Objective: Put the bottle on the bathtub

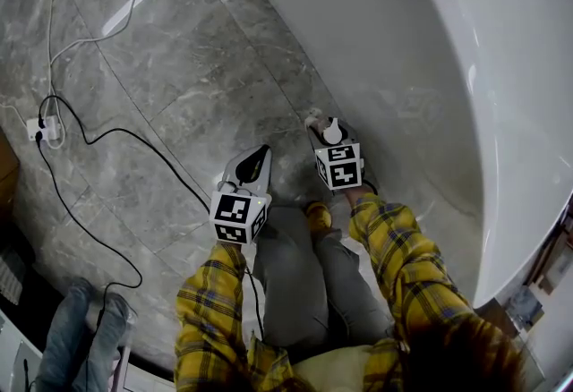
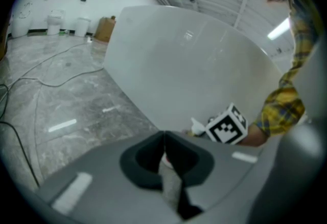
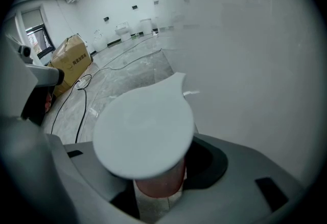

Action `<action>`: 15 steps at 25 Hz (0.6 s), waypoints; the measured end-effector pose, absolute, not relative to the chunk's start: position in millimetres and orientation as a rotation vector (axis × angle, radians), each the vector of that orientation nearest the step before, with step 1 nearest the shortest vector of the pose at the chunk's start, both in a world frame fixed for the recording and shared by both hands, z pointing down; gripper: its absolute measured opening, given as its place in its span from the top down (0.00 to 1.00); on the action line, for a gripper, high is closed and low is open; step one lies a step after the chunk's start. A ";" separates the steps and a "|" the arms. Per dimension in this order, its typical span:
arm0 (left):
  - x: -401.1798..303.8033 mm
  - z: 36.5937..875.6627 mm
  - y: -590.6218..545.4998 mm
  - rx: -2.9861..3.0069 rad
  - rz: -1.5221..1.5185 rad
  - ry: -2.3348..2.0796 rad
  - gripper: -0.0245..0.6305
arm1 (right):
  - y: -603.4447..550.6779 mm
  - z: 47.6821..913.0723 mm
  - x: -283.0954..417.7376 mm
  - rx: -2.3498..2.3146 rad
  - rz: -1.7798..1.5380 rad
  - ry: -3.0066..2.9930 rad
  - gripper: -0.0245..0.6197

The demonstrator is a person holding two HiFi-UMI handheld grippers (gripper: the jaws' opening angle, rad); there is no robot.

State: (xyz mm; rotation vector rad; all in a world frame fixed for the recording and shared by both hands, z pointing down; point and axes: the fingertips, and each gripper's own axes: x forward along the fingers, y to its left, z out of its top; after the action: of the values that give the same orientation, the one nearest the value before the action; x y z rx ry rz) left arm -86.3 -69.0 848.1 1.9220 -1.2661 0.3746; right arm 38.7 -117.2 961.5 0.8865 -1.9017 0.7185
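Note:
The bottle [image 3: 145, 133] has a wide white pump cap and a reddish body, and my right gripper [image 3: 158, 189] is shut on that body. In the head view the right gripper [image 1: 329, 138] holds the bottle [image 1: 316, 123] low beside the outer wall of the white bathtub [image 1: 421, 68]. The left gripper view shows the bottle's white pump [image 2: 198, 127] sticking out past the right gripper's marker cube, close to the bathtub [image 2: 194, 64]. My left gripper [image 1: 260, 156] hovers to the left over the floor, its jaws pressed together with nothing held [image 2: 163, 149]. The bathtub [image 3: 245, 64] fills the right half of the right gripper view.
Grey marble floor [image 1: 179, 68] lies left of the tub. Black and white cables [image 1: 98, 135] run across it to a power strip [image 1: 45, 128]. A cardboard box [image 3: 71, 57] stands far back. The person's legs and yellow plaid sleeves [image 1: 394, 247] are below the grippers.

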 end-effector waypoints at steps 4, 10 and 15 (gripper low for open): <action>-84.2 846.8 -65.9 1.930 0.383 -1.256 0.96 | -112.2 959.5 41.8 0.875 0.702 -1.926 0.61; -80.3 844.3 -59.2 1.918 0.389 -1.236 0.95 | -105.4 961.9 44.5 0.852 0.717 -1.912 0.61; -75.1 836.8 -54.4 1.913 0.406 -1.213 0.87 | -95.0 962.3 48.4 0.829 0.755 -1.882 0.61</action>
State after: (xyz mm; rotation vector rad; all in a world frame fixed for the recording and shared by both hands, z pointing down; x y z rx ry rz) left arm -75.1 -54.4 836.8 1.9125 -1.2128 0.4062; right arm 48.4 -95.0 962.3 0.8288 -1.8815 0.7552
